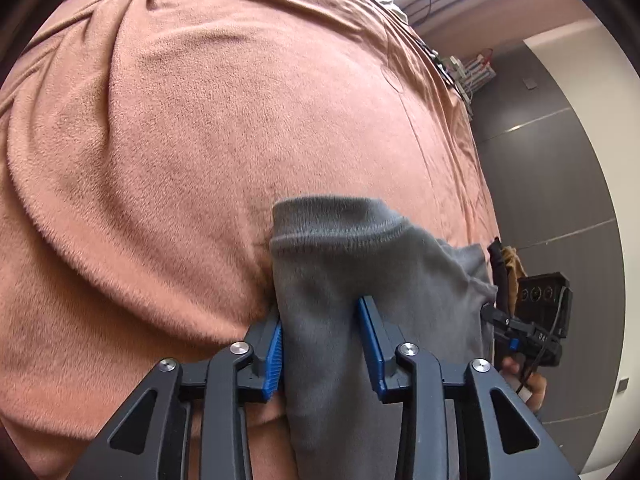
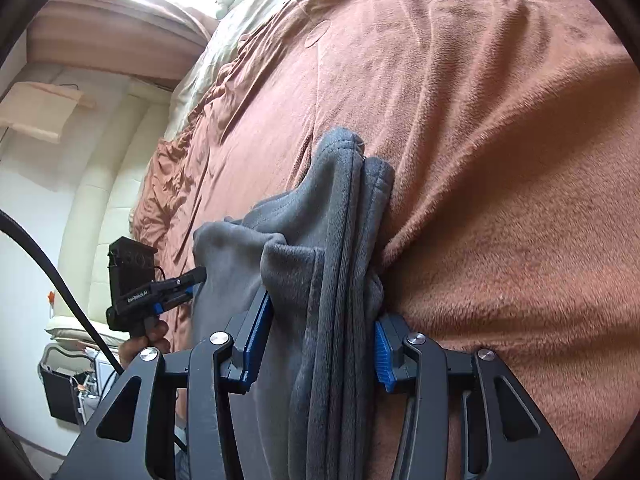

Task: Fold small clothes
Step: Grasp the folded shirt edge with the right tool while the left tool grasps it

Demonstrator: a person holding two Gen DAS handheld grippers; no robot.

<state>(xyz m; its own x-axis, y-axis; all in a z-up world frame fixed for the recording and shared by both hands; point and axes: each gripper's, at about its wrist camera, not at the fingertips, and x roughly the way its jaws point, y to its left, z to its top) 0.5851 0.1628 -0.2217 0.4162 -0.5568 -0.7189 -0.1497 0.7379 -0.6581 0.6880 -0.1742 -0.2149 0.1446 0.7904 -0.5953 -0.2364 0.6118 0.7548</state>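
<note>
A grey fleece garment [image 1: 344, 256] hangs over the salmon blanket [image 1: 192, 128] of a bed. In the left wrist view my left gripper [image 1: 320, 308] is shut on a hemmed edge of it, the cloth filling the gap between the blue pads [image 1: 275, 344]. My right gripper [image 2: 320, 308] is shut on a thick bunch of folded layers of the same garment [image 2: 340, 208]. Each camera sees the other tool pinching the cloth's far edge: the right gripper [image 1: 490, 314] and the left gripper [image 2: 196, 276]. The garment's lower part is hidden behind the jaws.
The blanket [image 2: 500, 140] covers the bed on all sides. A pale green sheet [image 2: 224, 40] lies at the head end. A hand [image 2: 150, 338] holds the other tool. Grey floor tiles [image 1: 560, 184] run beside the bed, with a dark bin [image 2: 60, 396] and a cable [image 2: 52, 272].
</note>
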